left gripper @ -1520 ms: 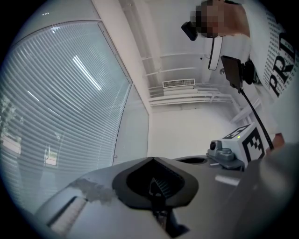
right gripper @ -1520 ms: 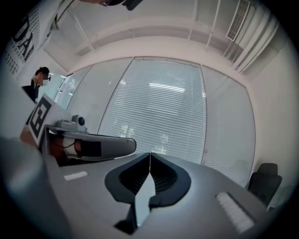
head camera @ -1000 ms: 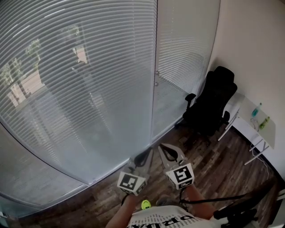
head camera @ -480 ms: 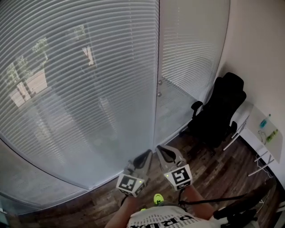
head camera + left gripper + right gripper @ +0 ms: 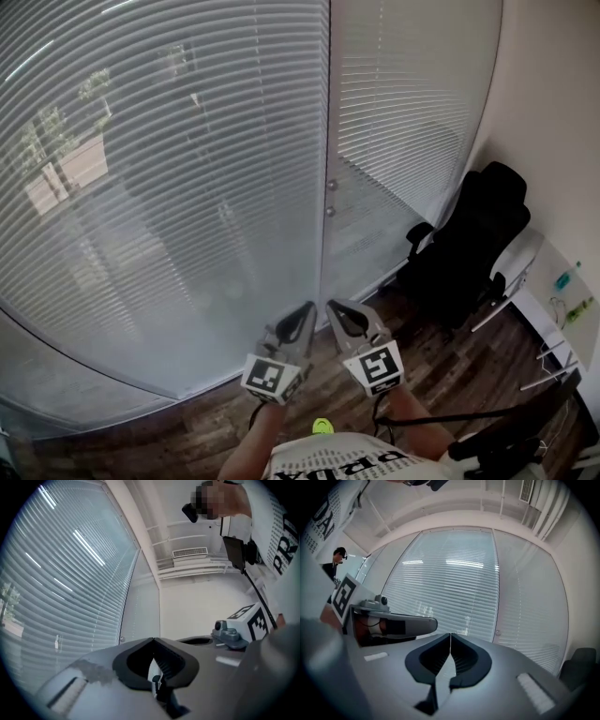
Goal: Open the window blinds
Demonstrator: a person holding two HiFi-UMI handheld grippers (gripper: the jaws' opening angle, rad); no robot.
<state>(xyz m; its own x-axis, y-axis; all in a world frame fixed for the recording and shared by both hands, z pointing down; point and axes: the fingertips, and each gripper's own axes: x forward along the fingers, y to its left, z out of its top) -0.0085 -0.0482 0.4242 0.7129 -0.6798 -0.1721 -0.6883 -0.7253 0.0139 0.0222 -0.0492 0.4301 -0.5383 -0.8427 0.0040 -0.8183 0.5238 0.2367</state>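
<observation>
Left tool [image 5: 306,311] and right tool [image 5: 334,309] sit side by side above the wooden floor [image 5: 225,412], each with jaws together and nothing between them. Window blinds [image 5: 169,187] hang lowered ahead, clear of both tools. Black chair [image 5: 473,239] stands at right.

The window blinds [image 5: 169,187] stand ahead of the left hand-held gripper [image 5: 305,314] and the right hand-held gripper [image 5: 334,311], which are side by side. A chair [image 5: 473,234] stands at the right, beside the worktop [image 5: 539,281].
</observation>
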